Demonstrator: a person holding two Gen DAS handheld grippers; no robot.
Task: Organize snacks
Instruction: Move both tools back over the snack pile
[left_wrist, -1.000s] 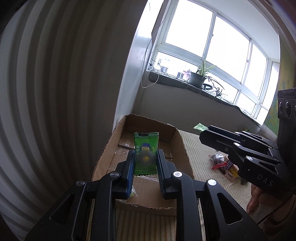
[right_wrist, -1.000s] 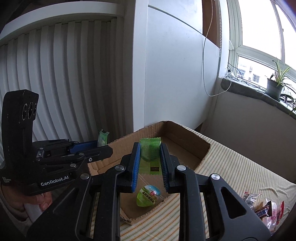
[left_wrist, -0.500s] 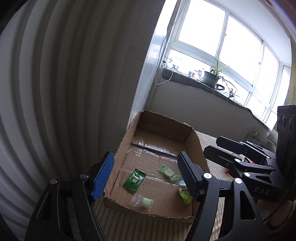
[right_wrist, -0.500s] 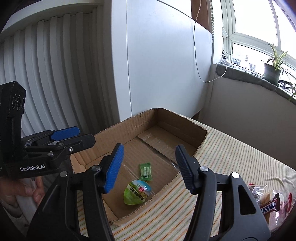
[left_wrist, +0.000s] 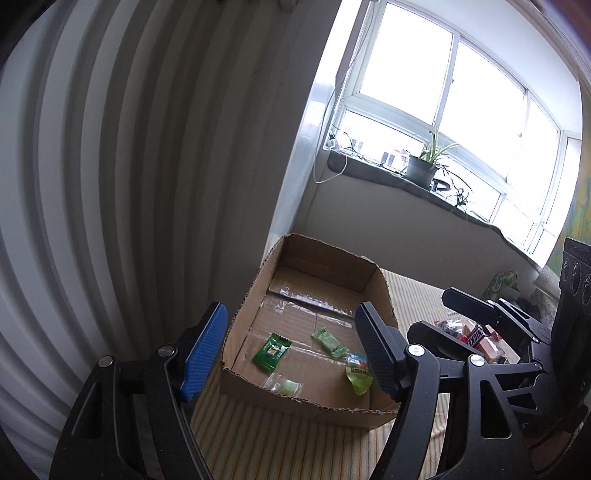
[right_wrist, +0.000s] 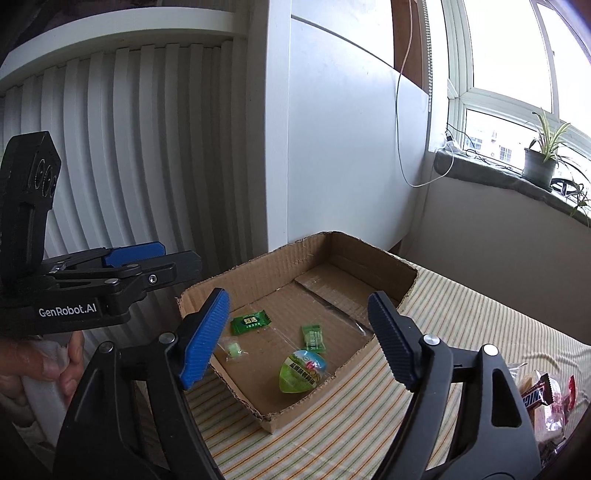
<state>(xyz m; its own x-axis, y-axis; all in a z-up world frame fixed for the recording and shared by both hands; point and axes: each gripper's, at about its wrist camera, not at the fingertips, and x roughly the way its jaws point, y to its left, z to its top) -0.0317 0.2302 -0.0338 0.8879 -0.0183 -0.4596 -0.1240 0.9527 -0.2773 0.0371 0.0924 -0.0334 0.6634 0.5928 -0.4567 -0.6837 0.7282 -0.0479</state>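
An open cardboard box lies on the striped cloth. On its floor are a dark green packet, a light green packet, a green jelly cup and a clear-wrapped pale candy. My left gripper hangs open above the box's near left side, nothing between its pads. My right gripper is over the near right corner; its jaws are opening and hold nothing.
A heap of loose snacks with a Snickers bar lies on the striped cloth right of the box. A green carton stands farther back. A ribbed white wall rises left of the box. A person's hand grips the left tool.
Both grippers went from shut on a green packet to open. The two packets now lie in the box. Both grippers have drawn back from the box a little.
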